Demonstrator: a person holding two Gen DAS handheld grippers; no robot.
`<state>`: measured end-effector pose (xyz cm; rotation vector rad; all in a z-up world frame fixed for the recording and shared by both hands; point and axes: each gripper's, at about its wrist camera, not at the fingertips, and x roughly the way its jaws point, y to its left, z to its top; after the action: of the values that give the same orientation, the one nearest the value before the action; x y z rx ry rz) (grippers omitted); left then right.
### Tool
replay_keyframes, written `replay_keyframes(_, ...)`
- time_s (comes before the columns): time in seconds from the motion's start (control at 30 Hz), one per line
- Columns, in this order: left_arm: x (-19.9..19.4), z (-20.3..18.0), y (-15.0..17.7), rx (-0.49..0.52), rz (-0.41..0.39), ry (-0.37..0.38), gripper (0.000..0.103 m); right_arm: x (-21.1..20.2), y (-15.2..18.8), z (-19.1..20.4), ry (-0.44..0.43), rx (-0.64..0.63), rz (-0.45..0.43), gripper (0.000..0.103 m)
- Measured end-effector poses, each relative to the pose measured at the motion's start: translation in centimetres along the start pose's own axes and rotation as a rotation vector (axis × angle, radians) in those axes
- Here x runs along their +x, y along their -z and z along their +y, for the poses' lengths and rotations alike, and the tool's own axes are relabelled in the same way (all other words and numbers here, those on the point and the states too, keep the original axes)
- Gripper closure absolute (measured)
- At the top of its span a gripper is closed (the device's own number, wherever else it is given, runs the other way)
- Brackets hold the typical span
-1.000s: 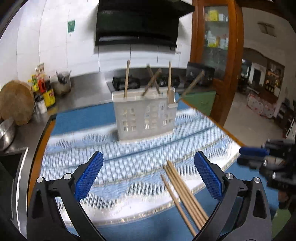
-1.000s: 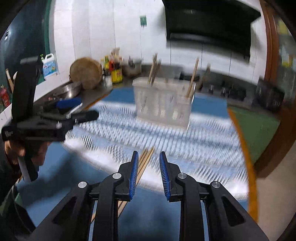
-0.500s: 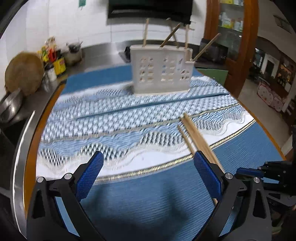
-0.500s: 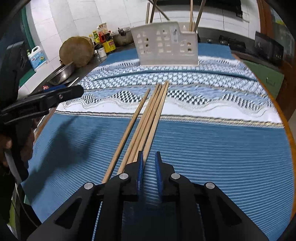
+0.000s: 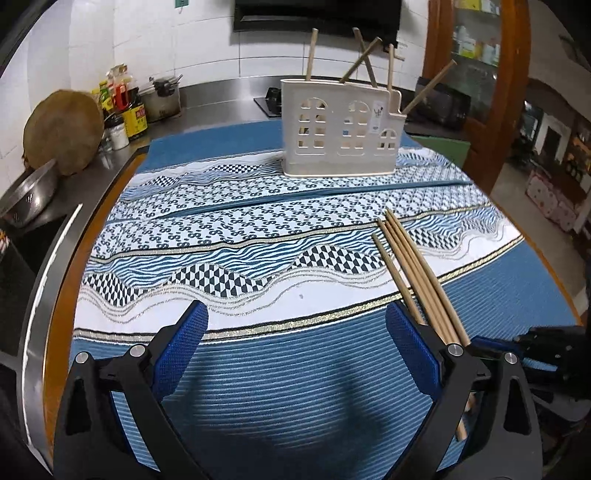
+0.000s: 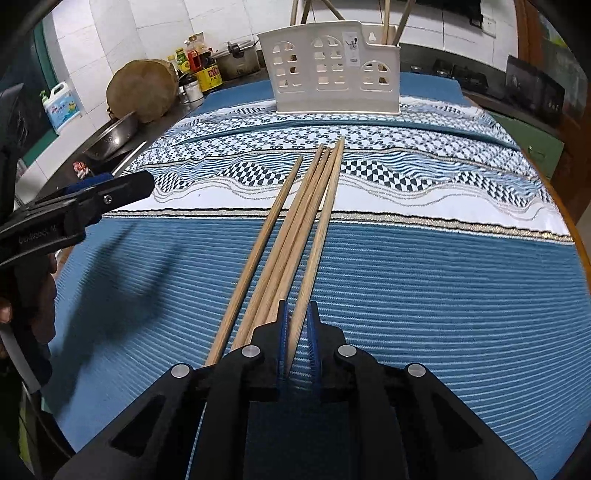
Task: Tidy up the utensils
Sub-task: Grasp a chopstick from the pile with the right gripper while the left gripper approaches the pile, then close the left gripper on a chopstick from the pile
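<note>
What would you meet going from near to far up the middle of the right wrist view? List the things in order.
Right tool, shut on one chopstick → blue striped cloth → white patterned band → white utensil holder → chopsticks standing in the holder.

Chopsticks (image 6: 295,229) before holder (image 6: 334,70), on cloth (image 6: 443,277).

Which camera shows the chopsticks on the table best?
The right wrist view. All four loose chopsticks run up its middle, tips to near ends, the rightmost one pinched in the right claw. In the left wrist view the left claw hides their near ends.
</note>
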<state>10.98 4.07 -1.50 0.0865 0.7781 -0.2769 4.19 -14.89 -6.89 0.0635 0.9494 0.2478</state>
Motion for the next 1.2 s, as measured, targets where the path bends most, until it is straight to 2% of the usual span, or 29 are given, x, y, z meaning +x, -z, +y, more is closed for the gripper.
replay_keyframes(0.3, 0.2, -2.4, 0.8, 0.058, 0.057, 0.038, 0.008, -1.0, 0.3, -2.6, 0.060, 0.027, -0.021, 0.096)
replay_keyframes(0.47, 0.8, -3.9, 1.4, 0.017, 0.122, 0.101, 0.028, -1.6, 0.5, -3.8, 0.067, 0.027, -0.028, 0.096)
replay_keyframes(0.63, 1.3, -6.0, 2.4, 0.033, 0.167, 0.106, 0.039, -1.5, 0.8, -4.3, 0.056, 0.021, -0.022, 0.096)
replay_keyframes(0.87, 2.4, -7.2, 2.7, 0.003, 0.230, 0.130, 0.049, -1.5, 0.9, -4.3, 0.036, 0.021, -0.028, 0.096)
replay_keyframes(1.2, 3.3, -8.6, 2.6, 0.034, 0.258, 0.090, 0.055, -1.6, 1.0, -4.5, 0.015, 0.030, -0.034, 0.096)
